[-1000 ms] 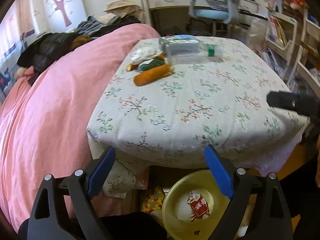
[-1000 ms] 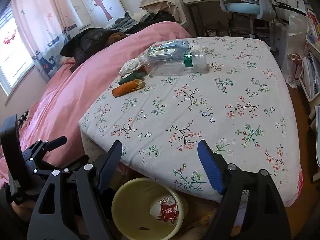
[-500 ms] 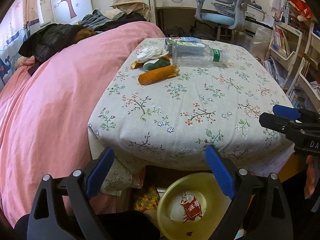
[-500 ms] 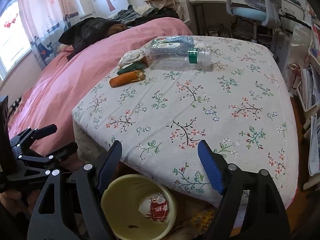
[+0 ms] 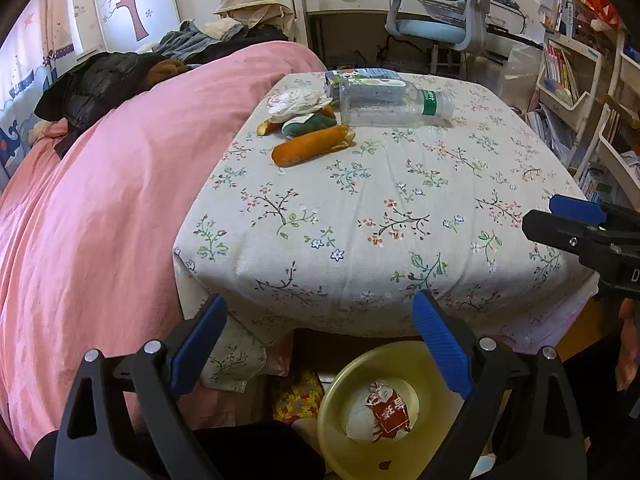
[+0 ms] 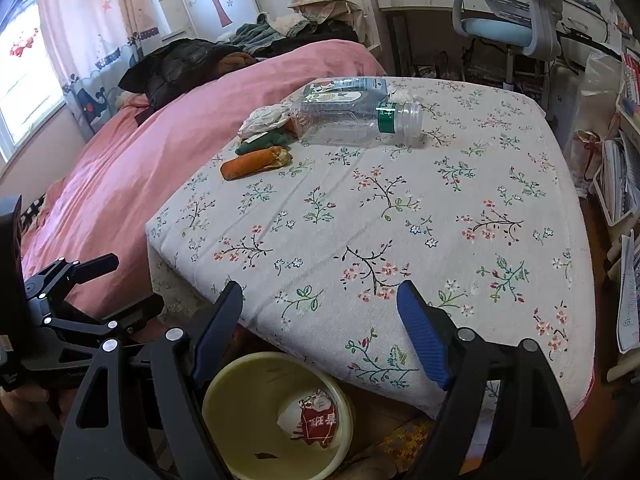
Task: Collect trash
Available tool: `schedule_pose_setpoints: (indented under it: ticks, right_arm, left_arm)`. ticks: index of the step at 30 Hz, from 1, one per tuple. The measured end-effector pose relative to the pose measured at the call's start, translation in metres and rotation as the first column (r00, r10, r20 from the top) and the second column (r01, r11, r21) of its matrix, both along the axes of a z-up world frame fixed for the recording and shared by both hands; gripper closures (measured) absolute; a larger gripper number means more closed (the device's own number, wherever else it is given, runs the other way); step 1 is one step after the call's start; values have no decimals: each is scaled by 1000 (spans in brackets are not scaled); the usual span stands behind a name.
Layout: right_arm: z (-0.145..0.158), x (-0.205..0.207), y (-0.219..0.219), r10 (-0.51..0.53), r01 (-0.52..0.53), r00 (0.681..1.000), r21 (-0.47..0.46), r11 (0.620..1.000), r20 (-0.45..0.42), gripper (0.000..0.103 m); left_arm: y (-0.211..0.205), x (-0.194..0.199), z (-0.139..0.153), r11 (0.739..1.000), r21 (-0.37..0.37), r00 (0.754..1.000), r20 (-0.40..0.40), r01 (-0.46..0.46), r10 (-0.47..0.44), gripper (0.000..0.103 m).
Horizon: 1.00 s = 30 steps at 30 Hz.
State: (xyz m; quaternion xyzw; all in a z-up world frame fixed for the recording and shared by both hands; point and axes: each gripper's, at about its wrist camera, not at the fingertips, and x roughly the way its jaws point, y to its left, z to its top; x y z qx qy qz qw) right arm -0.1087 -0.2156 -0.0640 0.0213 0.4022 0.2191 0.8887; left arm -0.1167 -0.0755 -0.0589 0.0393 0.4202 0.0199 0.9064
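Trash lies at the far side of a floral-clothed table: a clear plastic bottle on its side, an orange wrapper, a green wrapper, crumpled white paper. A yellow bin with a red-and-white packet stands on the floor below the near edge. My left gripper and right gripper hang open and empty above the bin, far from the trash.
A pink bedcover with dark clothes piled on it runs along the table's left. A blue desk chair and desk stand behind. Book racks crowd the right side.
Both views have shifted slightly, and the right gripper's finger now reaches further into the left wrist view from the right. The trash has not moved. Both grippers stay open.
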Motion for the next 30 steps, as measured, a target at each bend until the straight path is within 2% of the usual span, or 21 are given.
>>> schedule_pose_setpoints:
  ticks: [30]
  right_arm:
    - [1,-1,2,10,-10,1000,-7,1000,10,27]
  left_arm:
    - [-5,-1,-1,1000,16,1000,-5,17,-17,13]
